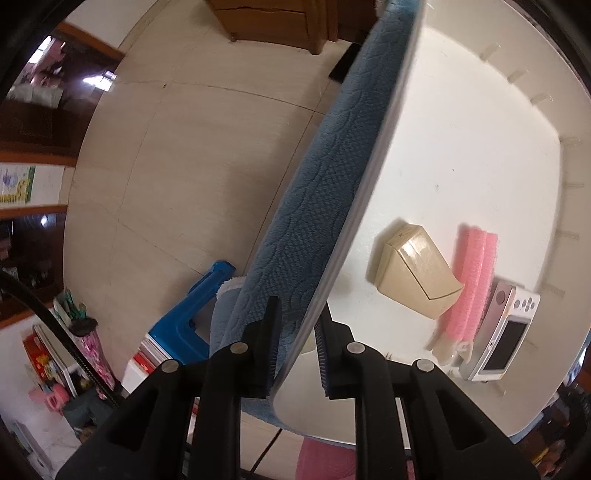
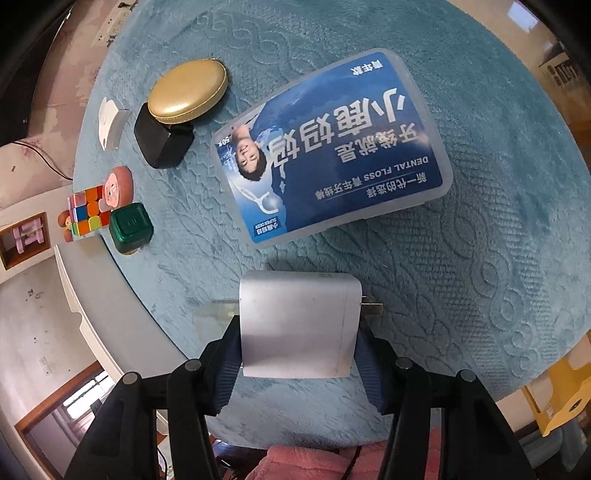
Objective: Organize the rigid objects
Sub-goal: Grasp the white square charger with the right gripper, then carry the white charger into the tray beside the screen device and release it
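Right gripper (image 2: 297, 363) clamps a white charger (image 2: 299, 328) just above the blue mat (image 2: 480, 277), near its front edge. Left gripper (image 1: 295, 354) pinches the white bin's rim (image 1: 332, 288); camera (image 1: 506, 332) lies inside.

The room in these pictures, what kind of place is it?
Probably a lived-in home, not a lab. A plush blue cloth covers the work surface, a wooden cabinet stands on the pale floor, and everyday things lie around: a dental floss box, a puzzle cube.

Silver-grey charger (image 2: 299, 328), blue-labelled floss box (image 2: 328, 147), teal embossed cloth (image 2: 480, 277), gold case (image 2: 187, 91)
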The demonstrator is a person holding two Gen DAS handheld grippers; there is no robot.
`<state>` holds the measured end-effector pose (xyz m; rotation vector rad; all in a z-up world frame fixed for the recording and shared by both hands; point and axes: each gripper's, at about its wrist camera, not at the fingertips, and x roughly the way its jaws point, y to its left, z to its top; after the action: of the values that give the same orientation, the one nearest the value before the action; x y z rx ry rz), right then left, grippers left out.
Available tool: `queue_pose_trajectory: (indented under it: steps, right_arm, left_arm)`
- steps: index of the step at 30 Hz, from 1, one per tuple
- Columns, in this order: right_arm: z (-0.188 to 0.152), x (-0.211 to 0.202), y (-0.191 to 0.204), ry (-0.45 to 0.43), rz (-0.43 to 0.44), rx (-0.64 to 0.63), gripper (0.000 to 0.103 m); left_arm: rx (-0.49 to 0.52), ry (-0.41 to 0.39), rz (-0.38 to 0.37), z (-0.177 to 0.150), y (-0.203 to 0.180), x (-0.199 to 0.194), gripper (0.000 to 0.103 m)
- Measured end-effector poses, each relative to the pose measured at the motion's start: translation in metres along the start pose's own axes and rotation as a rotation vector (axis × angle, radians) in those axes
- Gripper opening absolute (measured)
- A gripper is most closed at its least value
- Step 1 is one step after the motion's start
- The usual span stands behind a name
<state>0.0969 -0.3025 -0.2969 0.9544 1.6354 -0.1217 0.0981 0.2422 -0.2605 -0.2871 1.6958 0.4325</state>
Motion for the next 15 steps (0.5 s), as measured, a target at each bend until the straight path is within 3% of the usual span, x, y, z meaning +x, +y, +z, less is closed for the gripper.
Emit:
queue_pose_trajectory:
  steps: [6, 15]
  right_arm:
    - [-0.009, -0.004, 0.011, -0.037, -0.062, 0.014, 0.056]
    - [-0.054, -0.005, 0.027, -0.098, -0.038, 0.092, 0.056]
  left_arm:
    - [0.109, -0.011, 0.023, 0.0, -0.013, -0.003, 0.016]
    - [0.235, -0.002, -0.017, -0.002, -0.024, -0.006, 0.01]
